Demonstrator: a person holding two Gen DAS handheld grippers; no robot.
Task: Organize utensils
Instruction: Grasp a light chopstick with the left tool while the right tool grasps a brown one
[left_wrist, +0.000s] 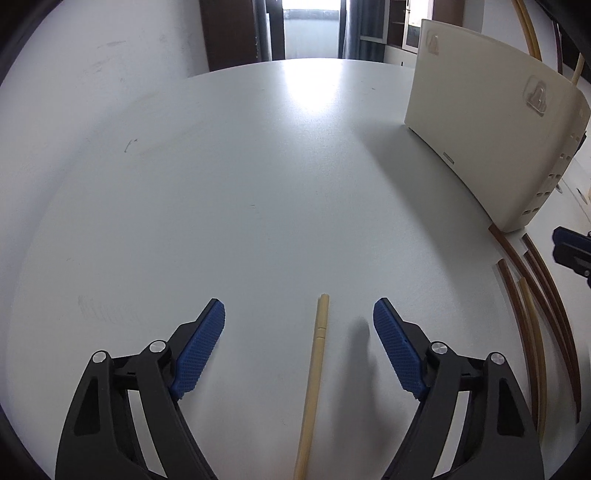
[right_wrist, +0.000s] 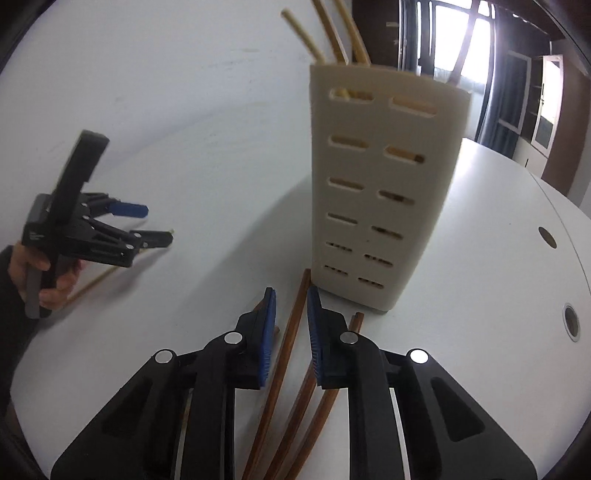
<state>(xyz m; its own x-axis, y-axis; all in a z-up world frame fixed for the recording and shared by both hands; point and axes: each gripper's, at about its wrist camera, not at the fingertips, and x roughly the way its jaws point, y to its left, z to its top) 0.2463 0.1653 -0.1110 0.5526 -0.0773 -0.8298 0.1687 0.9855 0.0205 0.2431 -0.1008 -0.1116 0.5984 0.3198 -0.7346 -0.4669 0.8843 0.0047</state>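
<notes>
1. Left gripper (left_wrist: 299, 310): jaws spread wide, straddling a pale bamboo chopstick (left_wrist: 314, 373) lying flat on the white round table (left_wrist: 240, 166); pads clear of it.
2. Right gripper (right_wrist: 291, 302): blue pads nearly together around a dark brown wooden chopstick (right_wrist: 286, 343) on the table; contact unclear.
3. More brown chopsticks (right_wrist: 314, 410) lie beside it.
4. Cream slotted plastic utensil holder (right_wrist: 376, 192) stands upright just beyond, pale chopsticks (right_wrist: 303, 33) sticking out the top.

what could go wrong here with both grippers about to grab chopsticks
The right gripper straddles one brown chopstick with others close beside it, so it may pinch two or nudge the cream holder. The left gripper stands wide around a pale chopstick lying flat on the table, which could roll or slip as the pads close.
</notes>
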